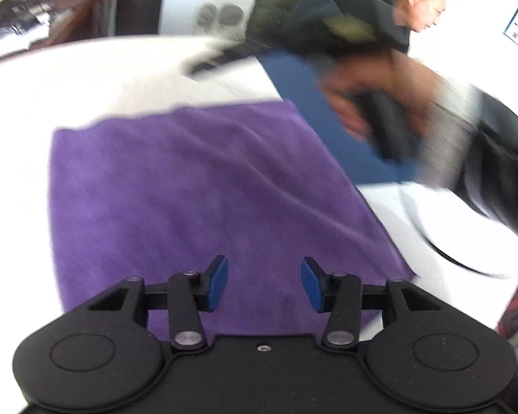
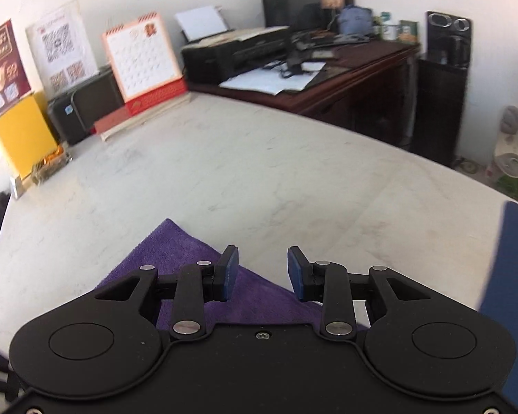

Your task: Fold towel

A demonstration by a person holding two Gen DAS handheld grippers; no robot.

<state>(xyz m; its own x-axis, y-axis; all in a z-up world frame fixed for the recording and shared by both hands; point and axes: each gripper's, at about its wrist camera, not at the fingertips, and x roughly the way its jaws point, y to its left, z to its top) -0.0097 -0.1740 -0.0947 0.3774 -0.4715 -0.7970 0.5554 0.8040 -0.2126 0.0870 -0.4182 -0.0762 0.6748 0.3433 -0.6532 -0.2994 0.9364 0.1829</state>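
**Hovering over the folded purple towel with both grippers empty**

Lying flat on the pale marble-patterned round tabletop (image 2: 259, 172) is the purple terry-cloth towel (image 1: 190, 186), already doubled into a neat rectangle, its surface showing only a few shallow creases. The left gripper (image 1: 264, 283), black with blue pads, is hanging above the towel's near edge with its jaws standing apart and nothing between them; the pads are not touching the cloth. In the right wrist view, the right gripper (image 2: 262, 272) is pointing across the table over one corner of the towel (image 2: 176, 252), its jaws likewise parted and gripping nothing. A flat dark blue sheet (image 1: 304, 79) is lying just beside the towel's far right edge. A blurred hand (image 1: 359, 103) is showing over that blue sheet in the left wrist view, and a person in a dark jacket (image 1: 397, 17) is standing beyond the table. A dark wooden desk (image 2: 345, 69) carrying a black printer (image 2: 231, 51) is standing behind the table.
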